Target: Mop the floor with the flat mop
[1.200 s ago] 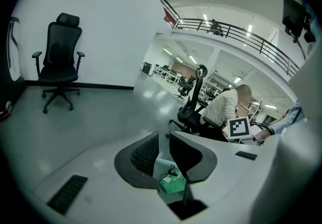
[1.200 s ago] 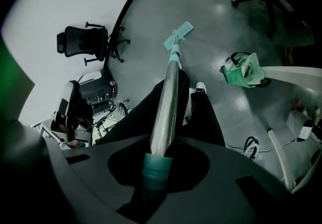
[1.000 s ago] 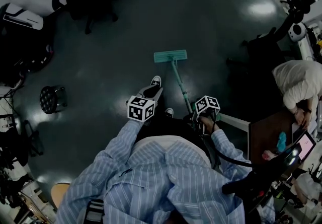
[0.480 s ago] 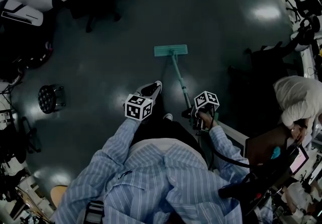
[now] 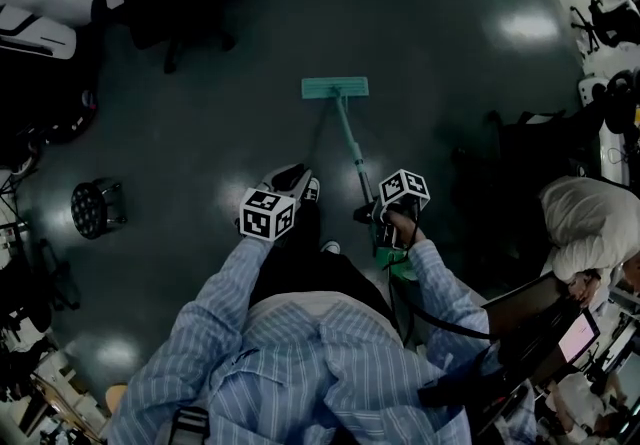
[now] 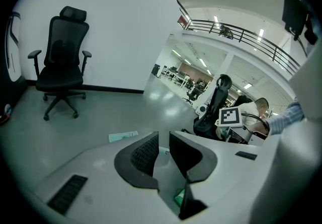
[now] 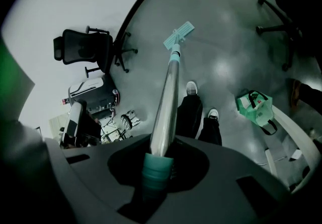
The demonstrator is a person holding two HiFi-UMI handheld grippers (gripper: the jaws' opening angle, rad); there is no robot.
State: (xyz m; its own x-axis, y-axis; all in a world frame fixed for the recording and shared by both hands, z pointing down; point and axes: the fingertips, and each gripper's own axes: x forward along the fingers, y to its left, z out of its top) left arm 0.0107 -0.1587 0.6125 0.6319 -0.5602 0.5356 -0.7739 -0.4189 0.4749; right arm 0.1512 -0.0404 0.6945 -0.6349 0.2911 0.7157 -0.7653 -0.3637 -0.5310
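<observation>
My right gripper [image 7: 160, 160] is clamped on the silver pole of the teal flat mop [image 5: 347, 136]. Its teal rectangular head [image 5: 335, 87] lies flat on the dark glossy floor [image 5: 200, 123], out in front. My left gripper [image 6: 162, 148] grips nothing, its jaws a narrow gap apart.

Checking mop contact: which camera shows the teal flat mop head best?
Head view: the teal flat mop head lies whole on the floor. Right gripper view shows it small beyond the silver handle; left gripper view, a sliver.
</observation>
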